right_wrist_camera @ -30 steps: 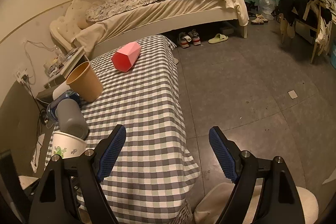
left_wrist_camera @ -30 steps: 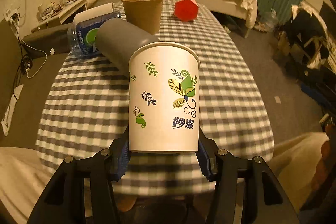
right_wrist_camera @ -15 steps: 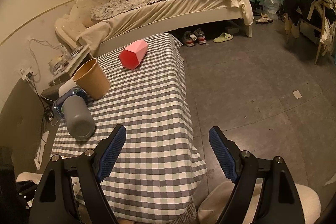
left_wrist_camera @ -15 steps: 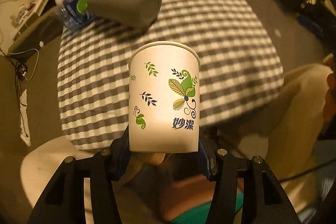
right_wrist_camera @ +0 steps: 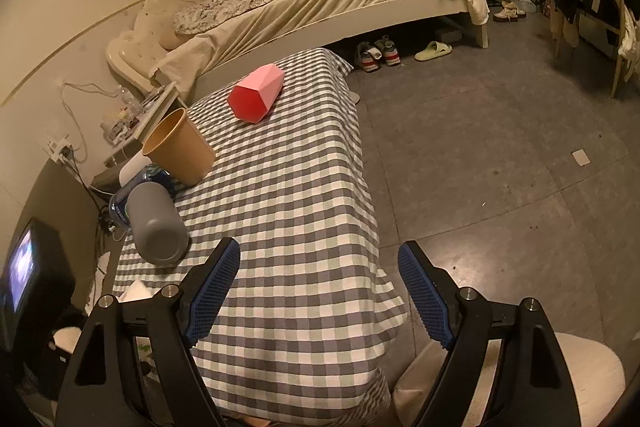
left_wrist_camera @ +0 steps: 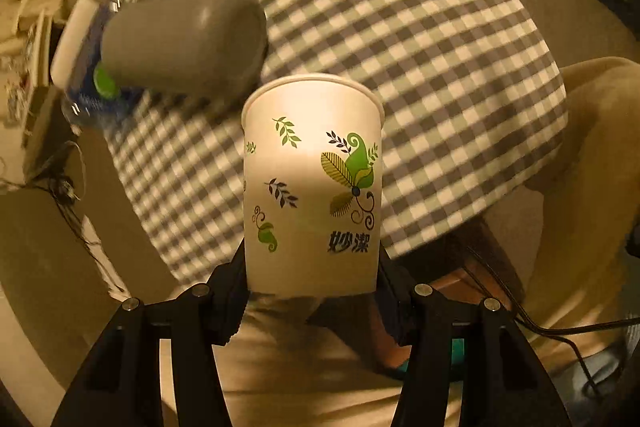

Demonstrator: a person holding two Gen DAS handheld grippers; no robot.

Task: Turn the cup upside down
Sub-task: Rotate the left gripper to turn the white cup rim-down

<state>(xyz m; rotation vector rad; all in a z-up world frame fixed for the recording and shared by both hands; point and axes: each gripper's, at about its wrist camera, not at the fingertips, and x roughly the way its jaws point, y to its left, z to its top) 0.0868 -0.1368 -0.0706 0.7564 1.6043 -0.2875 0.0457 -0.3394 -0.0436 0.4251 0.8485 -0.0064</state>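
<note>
My left gripper (left_wrist_camera: 312, 279) is shut on a white paper cup (left_wrist_camera: 312, 183) printed with green leaves, gripping it near its base. The cup is lifted off the checked tablecloth (left_wrist_camera: 420, 47) and hangs over the table's near edge, its rim pointing away from the camera. The view looks steeply down on the table. My right gripper (right_wrist_camera: 320, 291) is open and empty above the near end of the table (right_wrist_camera: 296, 211). A sliver of the white cup (right_wrist_camera: 136, 291) shows at the lower left of the right wrist view.
A grey bottle (right_wrist_camera: 156, 227) lies on its side beside a blue water bottle (right_wrist_camera: 120, 207). A brown paper cup (right_wrist_camera: 180, 147) stands behind them. A red faceted container (right_wrist_camera: 256, 99) lies further back. A bed, shoes and a chair surround the table.
My left gripper has lifted the cup off the table and tipped forward, so its view now looks down on the table edge. The right gripper has risen slightly and stays open.
</note>
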